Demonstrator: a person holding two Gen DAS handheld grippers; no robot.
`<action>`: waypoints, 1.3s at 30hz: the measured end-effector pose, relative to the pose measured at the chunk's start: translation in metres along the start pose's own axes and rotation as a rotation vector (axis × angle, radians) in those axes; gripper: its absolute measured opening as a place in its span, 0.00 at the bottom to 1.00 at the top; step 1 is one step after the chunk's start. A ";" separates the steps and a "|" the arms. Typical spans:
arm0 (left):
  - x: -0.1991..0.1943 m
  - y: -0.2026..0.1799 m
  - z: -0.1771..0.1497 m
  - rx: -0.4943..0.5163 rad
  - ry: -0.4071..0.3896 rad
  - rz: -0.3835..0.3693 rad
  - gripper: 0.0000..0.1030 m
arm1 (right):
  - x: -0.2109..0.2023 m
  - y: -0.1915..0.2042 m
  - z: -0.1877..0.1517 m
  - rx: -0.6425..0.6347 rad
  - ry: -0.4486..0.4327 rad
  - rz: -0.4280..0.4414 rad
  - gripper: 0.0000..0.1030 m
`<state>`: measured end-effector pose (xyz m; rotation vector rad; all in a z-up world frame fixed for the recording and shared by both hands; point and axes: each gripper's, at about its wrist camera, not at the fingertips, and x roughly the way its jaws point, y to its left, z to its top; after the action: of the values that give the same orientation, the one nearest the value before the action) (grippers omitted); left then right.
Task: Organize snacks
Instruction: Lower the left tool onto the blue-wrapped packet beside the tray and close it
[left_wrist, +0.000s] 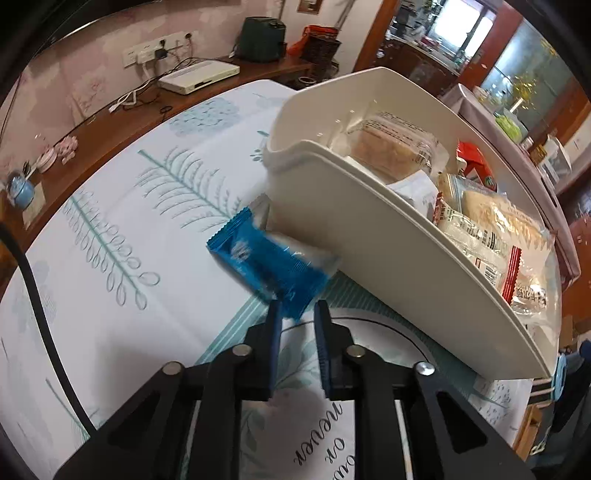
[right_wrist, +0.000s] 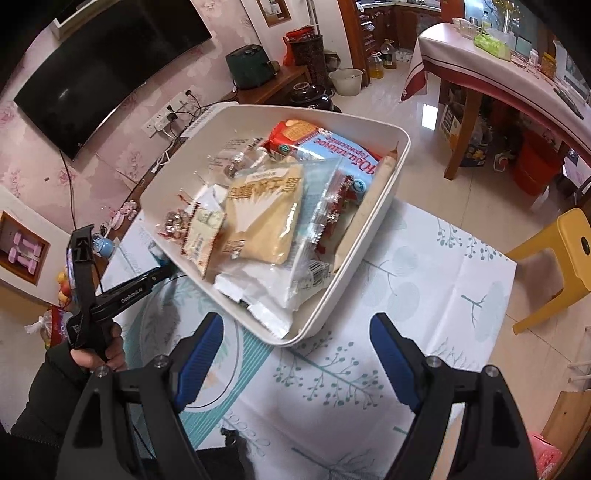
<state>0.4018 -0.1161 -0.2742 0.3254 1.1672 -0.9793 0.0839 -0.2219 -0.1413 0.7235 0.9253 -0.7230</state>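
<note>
The left gripper (left_wrist: 297, 308) is seen from its own camera pointed steeply down at the table, its two blue-padded fingers (left_wrist: 274, 332) drawn close together. The near corner of a blue snack packet (left_wrist: 269, 267) is pinched between the tips, and the packet slants away from them, blurred, with its far end beside the outer wall of the white bin (left_wrist: 388, 258). Whether the packet is clear of the tablecloth (left_wrist: 129, 221) cannot be told from this view.

In the right wrist view, the left gripper's black body (right_wrist: 122, 291) is seen low at the left, reaching toward the bin's near left corner, and it is held by a hand (right_wrist: 99, 354) wrapped around the handle (the sleeve is dark).

The right gripper (right_wrist: 297, 354) is also pointed steeply down, hanging over the patterned cloth just short of the bin's near corner. Its jaws are spread wide and nothing is held between them; only the printed cloth is seen in the gap.

The bin is filled with snacks: a pale yellow cracker pack (right_wrist: 262, 218) on top, a red and blue biscuit pack (right_wrist: 321, 144) toward the far side, and clear-wrapped items (right_wrist: 255, 299) near the front rim.
</note>
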 end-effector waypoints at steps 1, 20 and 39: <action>-0.001 0.001 -0.001 -0.012 0.008 0.001 0.12 | -0.004 0.000 -0.001 0.005 -0.003 0.003 0.80; -0.005 0.003 0.018 0.059 0.074 0.072 0.72 | 0.024 0.001 -0.004 0.016 0.097 0.017 0.80; 0.041 -0.014 0.051 0.264 0.110 0.108 0.72 | 0.048 -0.014 0.015 0.019 0.153 0.022 0.80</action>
<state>0.4250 -0.1779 -0.2858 0.6539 1.1076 -1.0312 0.0993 -0.2532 -0.1807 0.8126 1.0493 -0.6648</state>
